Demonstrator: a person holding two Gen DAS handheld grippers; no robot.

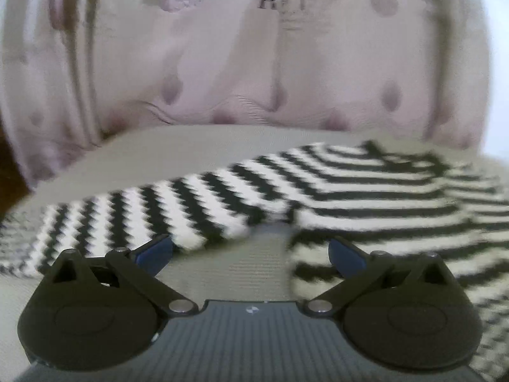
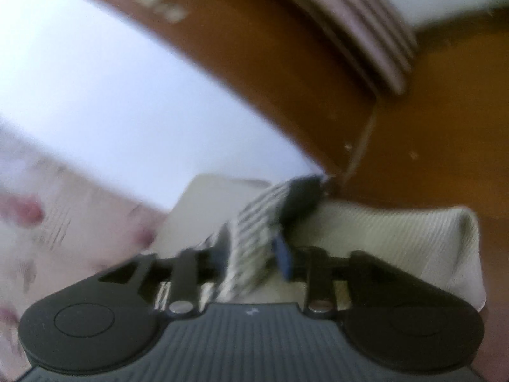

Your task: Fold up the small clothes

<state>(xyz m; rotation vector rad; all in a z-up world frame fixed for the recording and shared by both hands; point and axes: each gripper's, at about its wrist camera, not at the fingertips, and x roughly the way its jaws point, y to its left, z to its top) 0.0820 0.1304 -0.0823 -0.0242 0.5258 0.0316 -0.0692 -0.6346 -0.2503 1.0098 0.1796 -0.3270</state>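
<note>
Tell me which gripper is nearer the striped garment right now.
Right. The right gripper has a bunched part of the striped garment between its pads; the left gripper hangs open just short of it, nothing between its pads.

Striped garment (image 1: 318,191) lying on pad (image 1: 191,149), spread left to right ahead of left gripper (image 1: 249,256); one part folded over toward the right. Patterned bedding (image 1: 254,70) behind the pad. In right wrist view, a strip of the garment (image 2: 251,242) between right gripper (image 2: 254,258) fingers, pad (image 2: 397,238) beneath, wooden frame (image 2: 286,79) behind.
</note>
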